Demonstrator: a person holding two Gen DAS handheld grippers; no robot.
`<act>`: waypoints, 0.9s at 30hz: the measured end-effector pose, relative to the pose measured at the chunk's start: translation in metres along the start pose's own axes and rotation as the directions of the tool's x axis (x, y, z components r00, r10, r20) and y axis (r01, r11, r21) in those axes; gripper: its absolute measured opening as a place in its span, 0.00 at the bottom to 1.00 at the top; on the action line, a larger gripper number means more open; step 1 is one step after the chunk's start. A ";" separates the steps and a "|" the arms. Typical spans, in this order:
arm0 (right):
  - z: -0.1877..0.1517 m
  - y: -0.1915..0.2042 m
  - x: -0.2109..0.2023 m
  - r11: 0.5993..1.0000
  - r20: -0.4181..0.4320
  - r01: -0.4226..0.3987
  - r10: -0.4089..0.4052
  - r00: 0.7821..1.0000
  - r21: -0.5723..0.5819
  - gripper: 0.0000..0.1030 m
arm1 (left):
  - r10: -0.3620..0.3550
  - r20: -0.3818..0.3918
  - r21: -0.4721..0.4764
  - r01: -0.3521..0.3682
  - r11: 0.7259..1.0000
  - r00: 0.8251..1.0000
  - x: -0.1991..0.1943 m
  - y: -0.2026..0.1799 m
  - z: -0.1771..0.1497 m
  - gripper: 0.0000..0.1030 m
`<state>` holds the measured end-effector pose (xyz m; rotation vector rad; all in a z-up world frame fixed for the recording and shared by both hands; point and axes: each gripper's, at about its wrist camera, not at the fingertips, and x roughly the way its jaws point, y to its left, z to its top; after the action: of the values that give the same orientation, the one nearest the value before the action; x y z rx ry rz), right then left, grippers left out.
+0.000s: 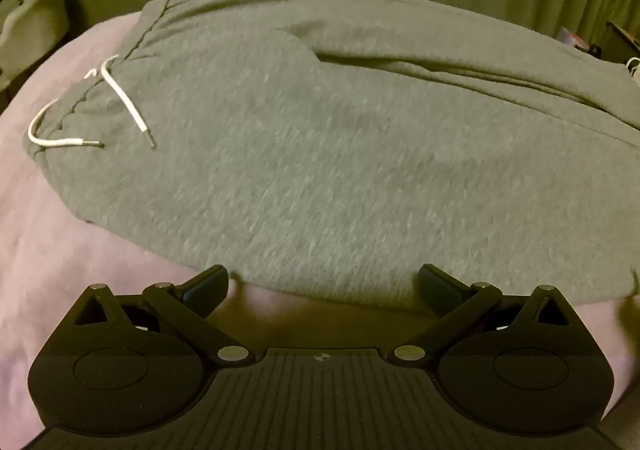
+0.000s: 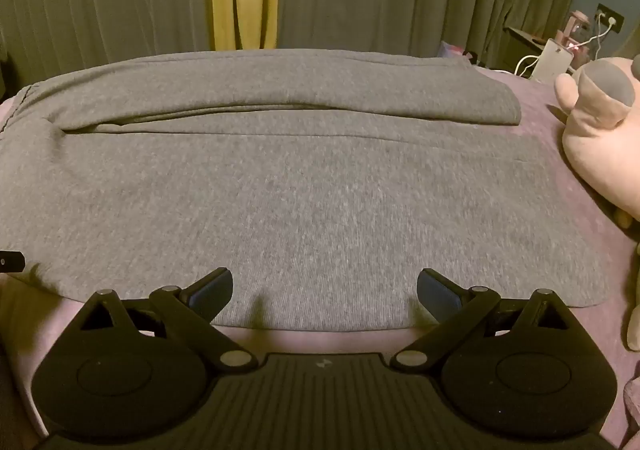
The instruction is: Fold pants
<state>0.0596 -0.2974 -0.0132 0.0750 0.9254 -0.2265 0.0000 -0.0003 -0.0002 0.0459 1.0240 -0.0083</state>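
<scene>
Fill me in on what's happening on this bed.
A person holds a pair of tongs in each hand over grey sweatpants spread flat on a pink bedcover. The left tongs and right tongs are both open at the pants' near edge, gripping nothing. The white drawstring lies at the waist end. A plush toy lies beside the leg end.

The grey pants (image 1: 320, 137) run off the left wrist view's right edge and look motion-smeared there, their waistband leaves the right wrist view's left edge, and the plush toy (image 2: 600, 145) is cropped by the right border
</scene>
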 end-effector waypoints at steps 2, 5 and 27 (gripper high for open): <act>0.000 0.000 0.000 1.000 -0.001 0.000 0.000 1.000 -0.001 0.96 | 0.001 -0.002 -0.002 -0.001 1.000 1.000 0.000 0.000 0.000 1.00; 0.000 0.000 0.000 1.000 -0.001 0.000 0.000 1.000 0.000 0.96 | -0.003 -0.003 -0.007 0.003 1.000 1.000 0.000 0.001 0.000 1.00; -0.001 -0.001 0.001 1.000 -0.002 -0.002 0.002 1.000 0.002 0.96 | 0.000 -0.014 -0.002 0.000 1.000 1.000 0.003 0.000 -0.002 1.00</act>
<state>0.0594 -0.2981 -0.0144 0.0786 0.9272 -0.2253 0.0002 0.0001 -0.0036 0.0445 1.0375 -0.0071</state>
